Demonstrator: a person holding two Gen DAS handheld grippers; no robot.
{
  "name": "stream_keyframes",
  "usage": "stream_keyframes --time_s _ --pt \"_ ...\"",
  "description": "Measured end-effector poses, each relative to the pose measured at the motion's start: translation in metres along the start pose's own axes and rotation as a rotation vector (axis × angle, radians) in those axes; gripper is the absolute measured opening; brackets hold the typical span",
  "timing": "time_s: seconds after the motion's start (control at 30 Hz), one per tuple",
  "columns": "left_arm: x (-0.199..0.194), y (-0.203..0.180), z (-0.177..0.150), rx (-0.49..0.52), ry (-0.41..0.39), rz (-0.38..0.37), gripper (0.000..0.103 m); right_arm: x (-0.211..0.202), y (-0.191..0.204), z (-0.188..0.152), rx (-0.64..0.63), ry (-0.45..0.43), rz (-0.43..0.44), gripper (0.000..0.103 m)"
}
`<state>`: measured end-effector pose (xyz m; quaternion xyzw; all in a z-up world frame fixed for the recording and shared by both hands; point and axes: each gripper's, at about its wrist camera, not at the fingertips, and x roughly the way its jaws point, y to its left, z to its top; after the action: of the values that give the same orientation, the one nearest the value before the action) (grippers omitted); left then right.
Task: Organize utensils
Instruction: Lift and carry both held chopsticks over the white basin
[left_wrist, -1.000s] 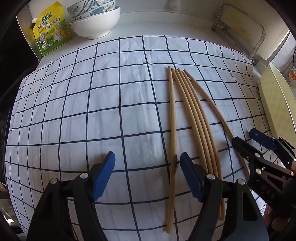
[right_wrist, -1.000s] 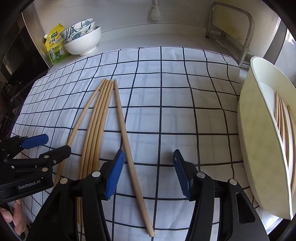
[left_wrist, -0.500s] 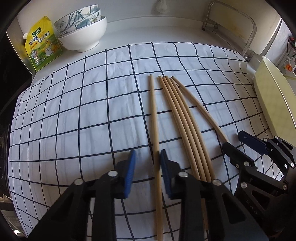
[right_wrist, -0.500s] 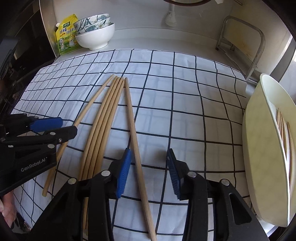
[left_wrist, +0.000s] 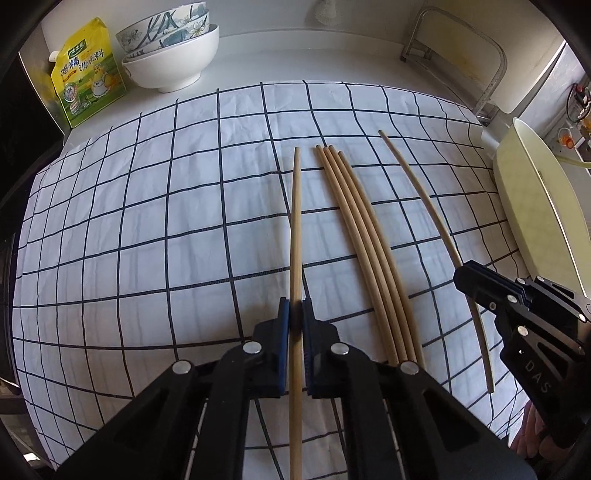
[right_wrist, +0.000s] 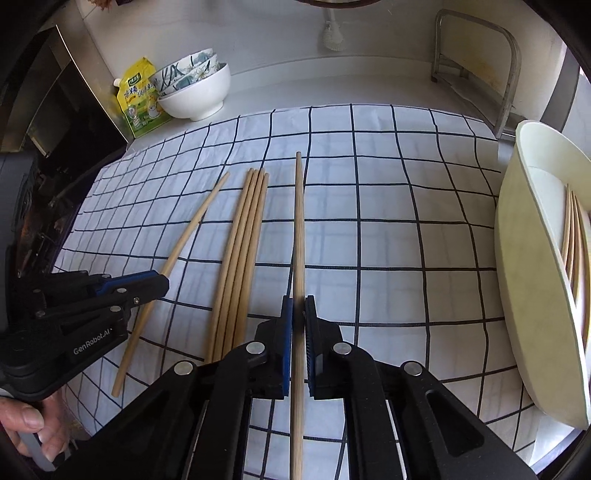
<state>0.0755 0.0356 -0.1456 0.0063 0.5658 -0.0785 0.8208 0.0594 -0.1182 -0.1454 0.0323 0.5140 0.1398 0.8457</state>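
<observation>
While both jaws pinch one chopstick (left_wrist: 295, 229) each, wide bare cloth (left_wrist: 147, 221) leftward.

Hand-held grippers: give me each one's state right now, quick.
Left hand-held gripper: closed on one long pale wooden chopstick.
Right hand-held gripper: closed on another long pale wooden chopstick.

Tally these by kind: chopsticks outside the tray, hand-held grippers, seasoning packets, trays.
Chopsticks outside the tray: 6
Hand-held grippers: 2 (left hand-held gripper, right hand-held gripper)
Seasoning packet: 1
Tray: 1
Total: 10
</observation>
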Motion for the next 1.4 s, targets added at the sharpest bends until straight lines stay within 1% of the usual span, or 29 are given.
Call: stream_keyframes --time_s 0.2,0.37,0.5,0.6,0.73,0.87,0.97,1.07,1.23,1.4 --pt "-0.032 -0.016 0.012 0.039 -0.058 -0.016 0.008 -0.038 -0.001 0.01 0.014 -0.059 0.035 0.006" --pt "-0.056 -0.044 0.03 0.091 -0.123 -0.049 0.008 -0.073 -0.017 0.014 0.041 -0.12 0.013 0.006" --pt "-0.07 -0.079 0.048 0.149 -0.159 -0.095 0.008 -0.099 -0.047 0.014 0.088 -0.167 -0.034 0.006" --pt "-0.079 -0.111 0.061 0.201 -0.184 -0.139 0.008 -0.119 -0.078 0.012 0.146 -0.202 -0.074 0.006" --pt "-0.086 -0.161 0.079 0.286 -0.203 -0.22 0.007 -0.139 -0.124 0.006 0.245 -0.235 -0.13 0.006" --pt "-0.083 -0.215 0.092 0.381 -0.213 -0.264 0.007 -0.154 -0.167 -0.004 0.344 -0.256 -0.182 0.006" --pt "-0.075 -0.249 0.1 0.436 -0.195 -0.295 0.008 -0.156 -0.191 -0.01 0.402 -0.255 -0.212 0.006" --pt "-0.062 -0.277 0.103 0.493 -0.179 -0.304 0.008 -0.153 -0.211 -0.015 0.457 -0.246 -0.225 0.006" --pt "-0.04 -0.31 0.108 0.55 -0.138 -0.31 0.008 -0.141 -0.237 -0.019 0.518 -0.218 -0.234 0.006" --pt "-0.024 -0.325 0.113 0.572 -0.112 -0.298 0.008 -0.129 -0.251 -0.018 0.542 -0.195 -0.234 0.006"
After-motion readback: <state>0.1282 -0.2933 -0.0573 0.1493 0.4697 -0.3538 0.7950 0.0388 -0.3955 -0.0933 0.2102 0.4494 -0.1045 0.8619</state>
